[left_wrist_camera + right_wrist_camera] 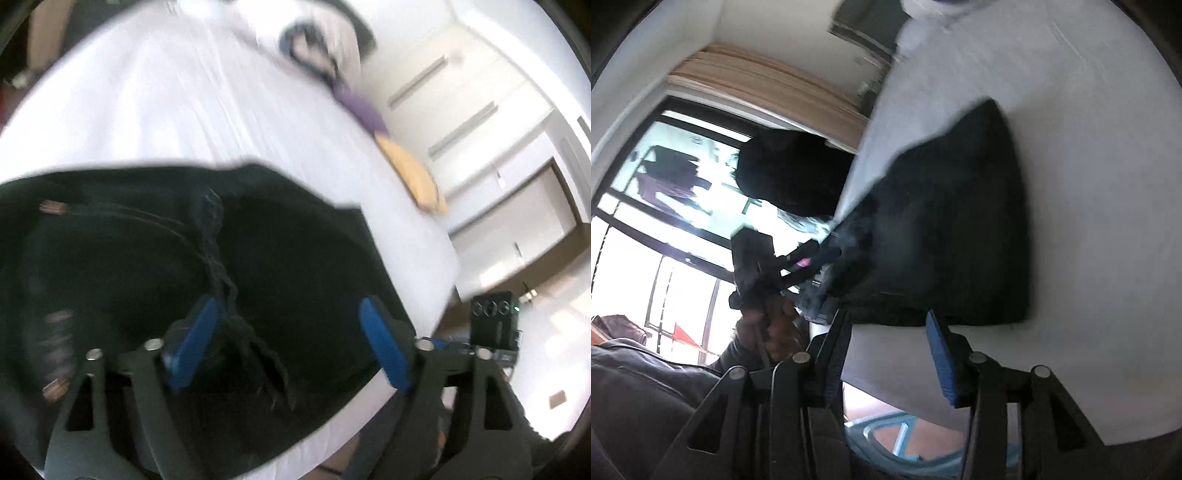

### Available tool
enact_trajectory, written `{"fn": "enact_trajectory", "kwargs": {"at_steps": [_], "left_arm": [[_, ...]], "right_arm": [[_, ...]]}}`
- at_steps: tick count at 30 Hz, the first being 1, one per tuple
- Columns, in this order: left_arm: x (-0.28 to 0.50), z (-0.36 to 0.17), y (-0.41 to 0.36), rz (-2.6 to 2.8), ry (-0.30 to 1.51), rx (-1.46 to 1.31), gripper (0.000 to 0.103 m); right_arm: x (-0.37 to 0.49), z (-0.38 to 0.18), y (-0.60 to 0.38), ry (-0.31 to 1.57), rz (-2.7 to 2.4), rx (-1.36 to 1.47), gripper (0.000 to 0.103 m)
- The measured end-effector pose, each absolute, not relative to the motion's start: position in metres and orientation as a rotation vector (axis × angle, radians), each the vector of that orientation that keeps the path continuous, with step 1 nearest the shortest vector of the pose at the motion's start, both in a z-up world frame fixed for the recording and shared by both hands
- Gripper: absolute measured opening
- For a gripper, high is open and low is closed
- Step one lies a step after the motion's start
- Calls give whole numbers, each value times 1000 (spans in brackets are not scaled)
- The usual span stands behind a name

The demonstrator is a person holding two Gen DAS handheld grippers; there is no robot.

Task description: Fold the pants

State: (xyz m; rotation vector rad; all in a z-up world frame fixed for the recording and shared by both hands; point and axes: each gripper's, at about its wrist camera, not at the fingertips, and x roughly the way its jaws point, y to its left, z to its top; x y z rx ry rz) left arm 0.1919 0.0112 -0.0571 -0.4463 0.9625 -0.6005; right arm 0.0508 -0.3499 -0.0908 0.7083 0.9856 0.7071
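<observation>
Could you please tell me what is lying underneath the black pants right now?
The black pants rest on a white bed sheet, which shows all around them. Whatever lies directly beneath the fabric is covered, so I cannot tell.

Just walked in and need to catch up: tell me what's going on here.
A person is folding black pants on a white bed, holding a two-finger gripper in each hand. The left gripper hangs open over the pants, nothing pinched between its blue pads. The right gripper sits open at the near edge of the pants, also holding nothing. In the right wrist view the pants already look like a compact dark bundle.
</observation>
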Motion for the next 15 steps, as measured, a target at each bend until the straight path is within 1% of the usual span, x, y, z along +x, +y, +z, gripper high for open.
{"fn": "enact_trajectory", "kwargs": {"at_steps": [4,5,7,9,15], "left_arm": [[138,-41,66,-492,885,-518,87],[127,-30,78,-465,877,-533,87],[103,-30,106,-401,851,-592,87],[82,-35,137,-329,843,-679,87],[59,-69,203,-171,883,-946,87]], "right_arm": [[73,-71,-324,907,722,720,49],[81,-69,-316,896,731,734,49],[101,-68,-301,878,722,756,49],[119,-73,-289,881,726,811,49],[147,-88,-238,902,728,911,49]]}}
